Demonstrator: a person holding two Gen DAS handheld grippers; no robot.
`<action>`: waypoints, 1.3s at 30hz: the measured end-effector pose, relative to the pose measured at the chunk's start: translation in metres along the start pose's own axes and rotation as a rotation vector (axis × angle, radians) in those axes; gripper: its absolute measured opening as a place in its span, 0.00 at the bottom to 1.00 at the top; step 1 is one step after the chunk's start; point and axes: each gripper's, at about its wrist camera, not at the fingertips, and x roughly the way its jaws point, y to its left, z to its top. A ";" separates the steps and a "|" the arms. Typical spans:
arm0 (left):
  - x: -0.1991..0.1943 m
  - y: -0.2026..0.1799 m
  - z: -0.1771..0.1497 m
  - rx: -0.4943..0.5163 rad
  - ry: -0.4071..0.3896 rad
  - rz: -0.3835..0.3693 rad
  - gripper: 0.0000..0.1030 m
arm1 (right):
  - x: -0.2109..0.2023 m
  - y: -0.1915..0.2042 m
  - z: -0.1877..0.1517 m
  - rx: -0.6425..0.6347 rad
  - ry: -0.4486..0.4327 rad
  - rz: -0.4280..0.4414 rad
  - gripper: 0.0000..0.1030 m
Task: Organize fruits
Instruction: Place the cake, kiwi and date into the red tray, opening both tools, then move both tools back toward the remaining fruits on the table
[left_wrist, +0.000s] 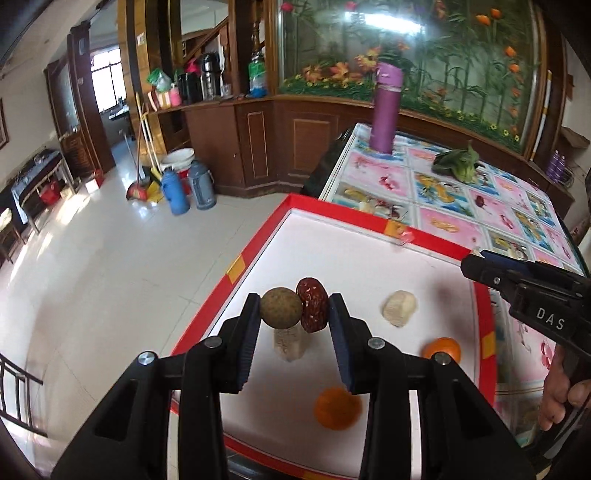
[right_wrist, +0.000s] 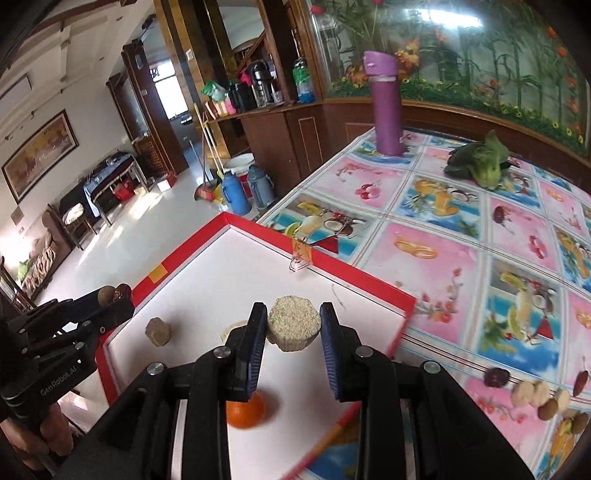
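My left gripper (left_wrist: 293, 314) is shut on a brown longan (left_wrist: 280, 307) and a red date (left_wrist: 313, 310), held side by side above the red-rimmed white tray (left_wrist: 258, 240). Below them on the tray lie a pale sesame cake (left_wrist: 290, 347), a second cake (left_wrist: 399, 308) and two oranges (left_wrist: 337, 408) (left_wrist: 442, 349). My right gripper (right_wrist: 293, 321) is shut on another octagonal sesame cake (right_wrist: 293, 326) over the tray (right_wrist: 181, 251); an orange (right_wrist: 245, 410) lies beneath it. The left gripper (right_wrist: 112, 293) shows at the tray's left edge.
The tray rests on a table (right_wrist: 517, 236) with a fruit-print cloth. Several loose dates and nuts (right_wrist: 535, 397) lie at the right, with one date (right_wrist: 499, 214) farther back. A purple bottle (right_wrist: 386, 107) and a leafy green vegetable (right_wrist: 480, 162) stand at the far end.
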 end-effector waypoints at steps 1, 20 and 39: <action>0.007 0.001 0.000 -0.003 0.014 0.007 0.38 | 0.006 0.001 0.001 0.004 0.008 -0.006 0.27; 0.043 -0.009 -0.015 -0.001 0.141 0.046 0.42 | 0.042 0.001 -0.015 0.068 0.160 -0.017 0.32; -0.037 -0.092 -0.021 0.196 0.004 -0.162 0.59 | -0.121 -0.141 -0.048 0.208 -0.133 -0.032 0.45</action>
